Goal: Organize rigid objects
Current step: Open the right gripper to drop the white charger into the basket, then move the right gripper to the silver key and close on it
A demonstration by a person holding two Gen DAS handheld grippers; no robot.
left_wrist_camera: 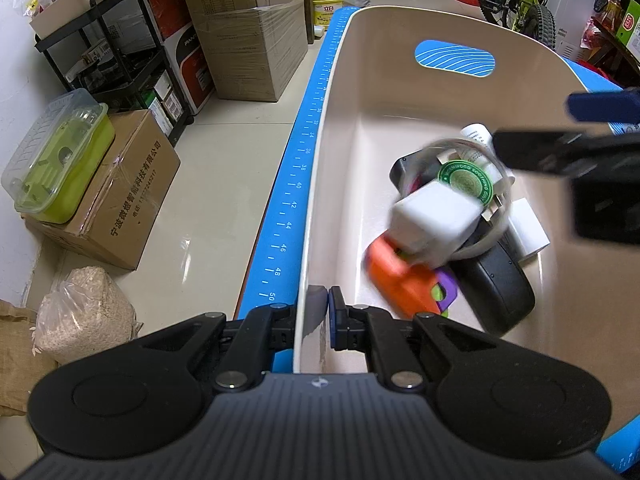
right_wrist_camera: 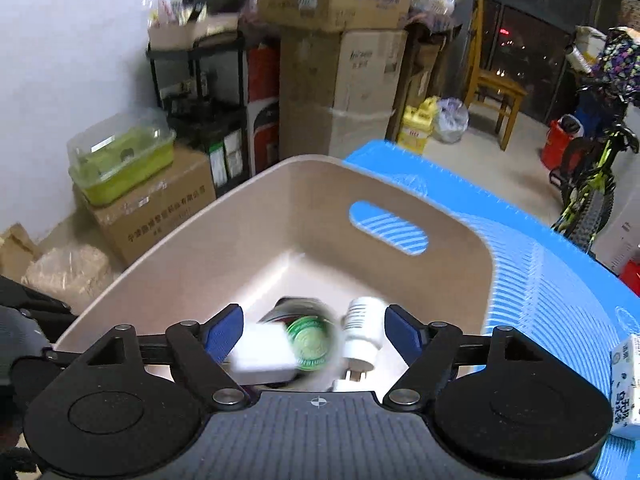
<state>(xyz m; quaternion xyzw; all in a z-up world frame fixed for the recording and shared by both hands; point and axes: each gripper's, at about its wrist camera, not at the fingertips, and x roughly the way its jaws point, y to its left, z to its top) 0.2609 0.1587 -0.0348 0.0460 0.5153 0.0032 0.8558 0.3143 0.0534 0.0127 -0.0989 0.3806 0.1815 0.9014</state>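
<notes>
**Desk editor:** What did the picture turn on?

**Photographer:** The drop. The right gripper (right_wrist_camera: 314, 334) hung over the beige plastic storage bin (left_wrist_camera: 332, 128), its blue-padded jaws spread wide with nothing pressed between them. Directly below and ahead of them lay the blurred round tin with the green label (right_wrist_camera: 310, 342), beside the white rectangular charger block (right_wrist_camera: 260, 354) and the white cylindrical plug adapter (right_wrist_camera: 362, 330).

**Desk editor:** Was the tin held?

**Photographer:** No. It sat clear of both pads, smeared in both views, on top of the heap inside the bin, over an orange plastic toy (left_wrist_camera: 396, 276) and a black oval case (left_wrist_camera: 500, 292).

**Desk editor:** And the other hand?

**Photographer:** The left gripper (left_wrist_camera: 322, 312) was clamped shut on the bin's near rim, one jaw outside the wall, one inside, apparently steadying it on the blue ruled mat (left_wrist_camera: 296, 184) that covered the desk.

**Desk editor:** What came next, in your judgement?

**Photographer:** Probably another pick. A small white carton with printed lettering (right_wrist_camera: 626, 384) stood on the mat to the right gripper's right, outside the bin, far nearer that hand than the left one.
</notes>
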